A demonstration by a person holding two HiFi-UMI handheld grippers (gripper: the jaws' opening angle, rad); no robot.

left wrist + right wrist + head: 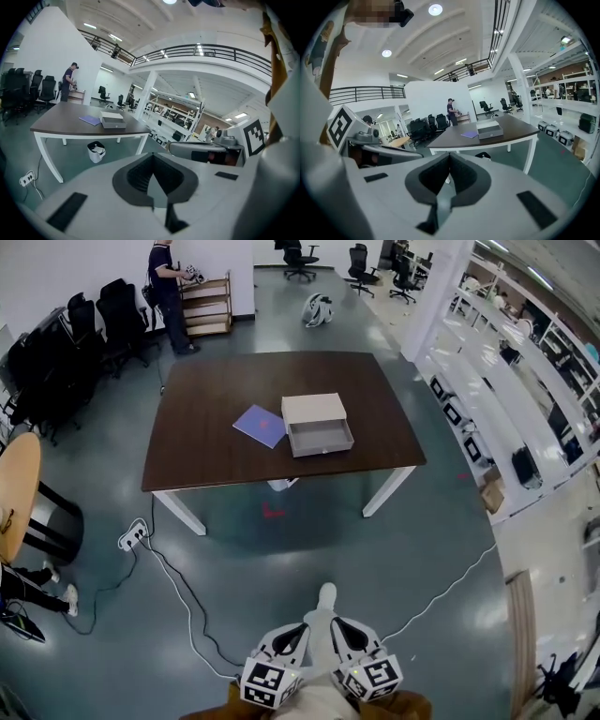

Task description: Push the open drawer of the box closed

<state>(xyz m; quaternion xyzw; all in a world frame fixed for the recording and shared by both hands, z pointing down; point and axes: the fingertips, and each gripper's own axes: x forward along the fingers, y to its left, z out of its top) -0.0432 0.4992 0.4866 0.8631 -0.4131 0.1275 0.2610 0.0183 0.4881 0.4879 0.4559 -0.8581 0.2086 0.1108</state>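
A beige box (313,409) stands on the dark brown table (206,427), its grey drawer (321,438) pulled out toward me and empty. A purple notebook (260,426) lies just left of it. Both grippers are held close to my body, far from the table across open floor. The left gripper (298,630) and the right gripper (343,626) sit side by side, each shut on nothing. The left gripper view has the box (111,120) small beyond the closed left gripper (152,163). The right gripper view has the box (489,129) beyond the closed right gripper (449,165).
A power strip (134,535) and white cable trail over the floor between me and the table. A small bin (96,151) stands under the table. Black office chairs (56,352) and a round wooden table (17,493) are left, white shelving (506,381) right. A person (169,296) stands at the back.
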